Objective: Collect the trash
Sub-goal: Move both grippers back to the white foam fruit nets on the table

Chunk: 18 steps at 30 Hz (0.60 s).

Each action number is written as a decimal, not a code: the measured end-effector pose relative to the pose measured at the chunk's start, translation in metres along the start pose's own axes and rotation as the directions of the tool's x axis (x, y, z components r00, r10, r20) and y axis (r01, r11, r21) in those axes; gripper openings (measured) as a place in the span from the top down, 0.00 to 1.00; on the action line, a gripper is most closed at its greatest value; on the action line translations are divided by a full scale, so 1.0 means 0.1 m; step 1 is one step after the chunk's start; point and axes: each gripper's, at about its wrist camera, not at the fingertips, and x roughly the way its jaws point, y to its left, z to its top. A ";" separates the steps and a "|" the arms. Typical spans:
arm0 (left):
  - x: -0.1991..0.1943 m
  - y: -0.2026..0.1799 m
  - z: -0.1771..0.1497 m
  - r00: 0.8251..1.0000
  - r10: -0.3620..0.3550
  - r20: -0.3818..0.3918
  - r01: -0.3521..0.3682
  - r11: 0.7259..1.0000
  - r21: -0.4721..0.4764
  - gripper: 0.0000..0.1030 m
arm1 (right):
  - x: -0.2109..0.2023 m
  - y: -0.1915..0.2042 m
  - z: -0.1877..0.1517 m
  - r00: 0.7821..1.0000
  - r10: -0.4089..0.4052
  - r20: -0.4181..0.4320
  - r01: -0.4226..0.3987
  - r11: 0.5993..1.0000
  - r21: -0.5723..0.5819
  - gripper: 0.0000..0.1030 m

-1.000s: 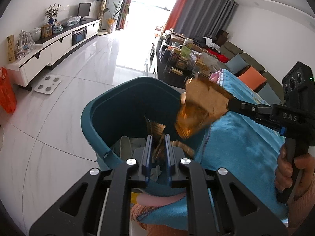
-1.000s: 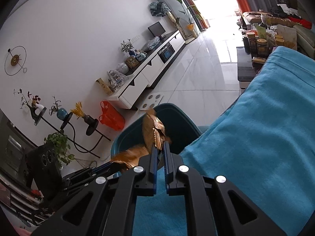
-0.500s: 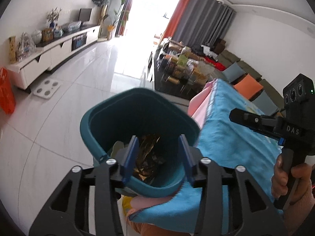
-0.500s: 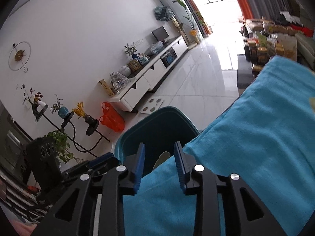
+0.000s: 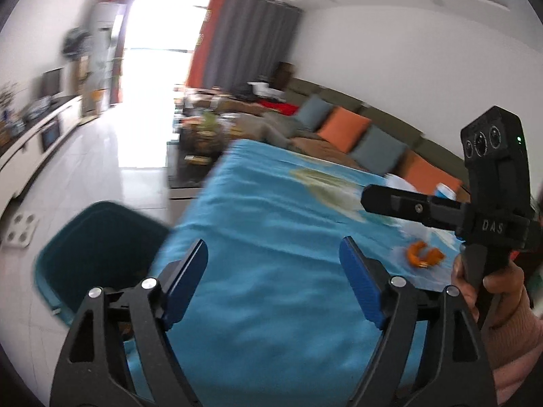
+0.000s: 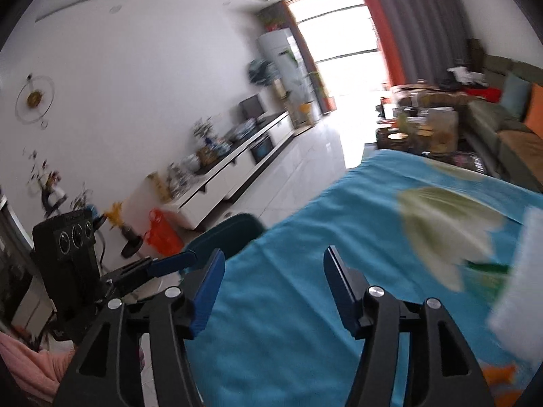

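Both tools now hang above the blue cloth [image 5: 271, 237], away from the bin [image 5: 98, 244]; left tool [image 5: 273, 278] and right tool [image 6: 273, 288] are spread, empty. I see orange trash [image 5: 424, 254] on the cloth.

I see the teal trash bin [image 5: 98, 237] standing upright on the floor, right against the edge of the blue-covered surface [image 5: 271, 224]. A curled orange scrap [image 5: 422, 254] lies on the cloth, well apart from the bin; blur hides what it is.
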 end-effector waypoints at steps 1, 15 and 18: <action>0.06 -0.08 0.01 1.000 -0.019 -0.008 0.019 1.000 0.012 0.23 | -0.12 -0.08 -0.03 1.000 -0.026 0.015 0.025 0.999 0.019 0.42; 0.99 -1.24 0.17 0.953 -0.241 -0.186 0.273 0.946 0.172 0.31 | -1.13 -1.11 -0.48 0.947 -0.308 0.093 0.281 0.932 0.230 0.42; 1.17 -1.38 0.18 0.936 -0.265 -0.233 0.309 0.934 0.181 0.34 | -1.28 -1.30 -0.53 0.929 -0.356 0.102 0.321 0.911 0.258 0.42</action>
